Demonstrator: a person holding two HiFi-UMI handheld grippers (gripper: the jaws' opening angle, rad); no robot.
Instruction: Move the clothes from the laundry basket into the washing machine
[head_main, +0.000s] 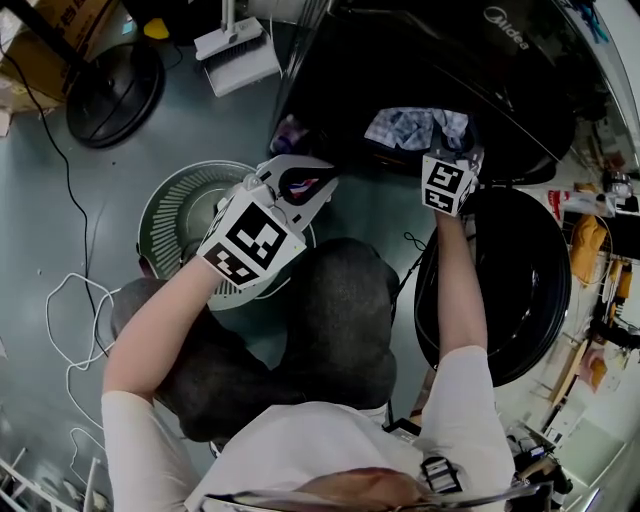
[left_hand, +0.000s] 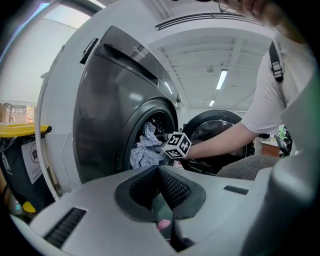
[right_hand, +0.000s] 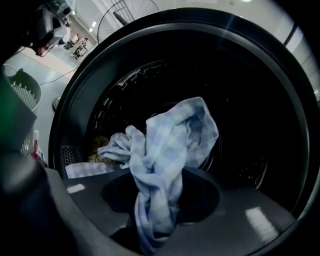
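A dark grey front-loading washing machine (head_main: 520, 90) stands at the far right, its round dark door (head_main: 510, 290) swung open on the near right. A pale round slatted plastic laundry basket (head_main: 175, 205) sits on the floor to the left, beside the person's knees. A pale blue-and-white checked cloth (right_hand: 165, 150) hangs bunched in the drum mouth, pinched between the fingers of the right gripper (right_hand: 157, 225); other clothes lie deeper inside. The left gripper (left_hand: 162, 200) hovers over the basket's right rim, fingertips together, nothing between them.
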